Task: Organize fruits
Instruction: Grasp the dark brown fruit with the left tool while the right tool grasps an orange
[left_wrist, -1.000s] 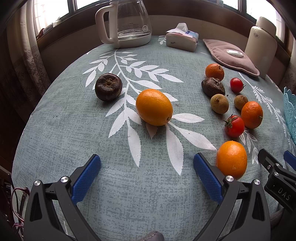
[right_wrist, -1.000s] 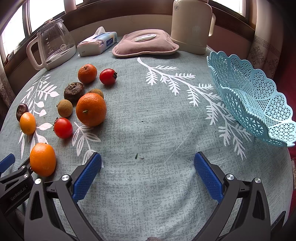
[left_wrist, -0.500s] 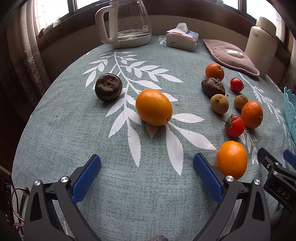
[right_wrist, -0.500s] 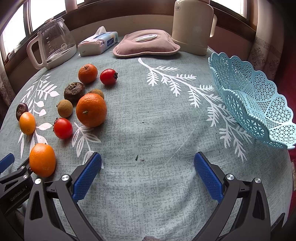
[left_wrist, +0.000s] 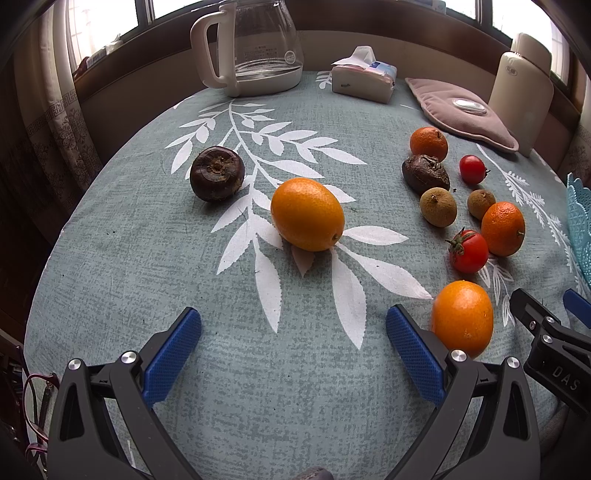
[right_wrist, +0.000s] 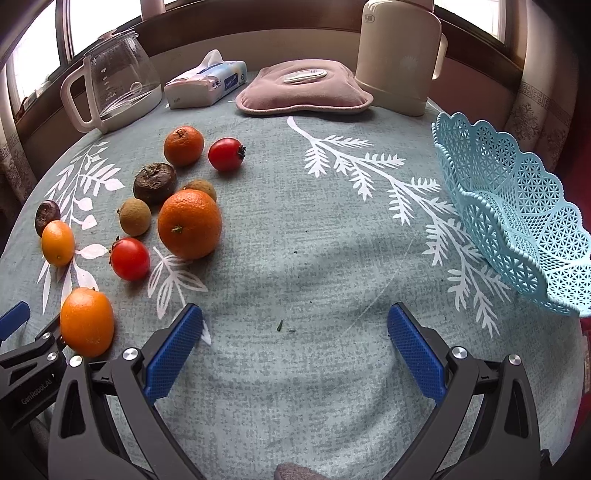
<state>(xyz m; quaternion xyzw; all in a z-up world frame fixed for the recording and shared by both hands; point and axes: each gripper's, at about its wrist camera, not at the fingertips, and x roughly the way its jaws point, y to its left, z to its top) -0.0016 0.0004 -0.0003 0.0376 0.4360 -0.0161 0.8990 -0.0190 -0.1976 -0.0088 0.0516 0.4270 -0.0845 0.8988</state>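
Nearest, the left gripper (left_wrist: 293, 345) hangs low over the leaf-print tablecloth (left_wrist: 207, 413) with its blue pads spread wide and nothing between them. Just outside its right pad sits an oval orange kumquat (left_wrist: 462, 317), its long axis running roughly away from the camera. The right gripper (right_wrist: 294, 343) is likewise spread wide over bare cloth, holding nothing, and that same kumquat lies just off its left finger in the right wrist view.

Further out, in the left wrist view, a second oval kumquat (left_wrist: 307, 214) rests on the white leaf pattern, its long axis slanting from upper left to lower right, with the small stem dot at its lower right end. Beyond it to the left stands a dark brown fruit (left_wrist: 217, 173) with its rough stem scar facing up toward the camera.

On the right, a loose cluster: a red tomato (left_wrist: 468, 251) with its green calyx pointing left, touching a round orange (left_wrist: 503, 229); two brown longans (left_wrist: 438, 206); another dark fruit (left_wrist: 425, 173); a small tomato (left_wrist: 472, 169); and a smaller orange (left_wrist: 428, 141) farthest away.

Well apart on the right edge of the table sits the pale blue lattice basket (right_wrist: 517, 206), tilted, with no fruit visible in it.

At the far edge stand a glass kettle (left_wrist: 255, 40), a tissue pack (left_wrist: 364, 79), a pink pad (left_wrist: 461, 114) and a cream jug (right_wrist: 399, 55).
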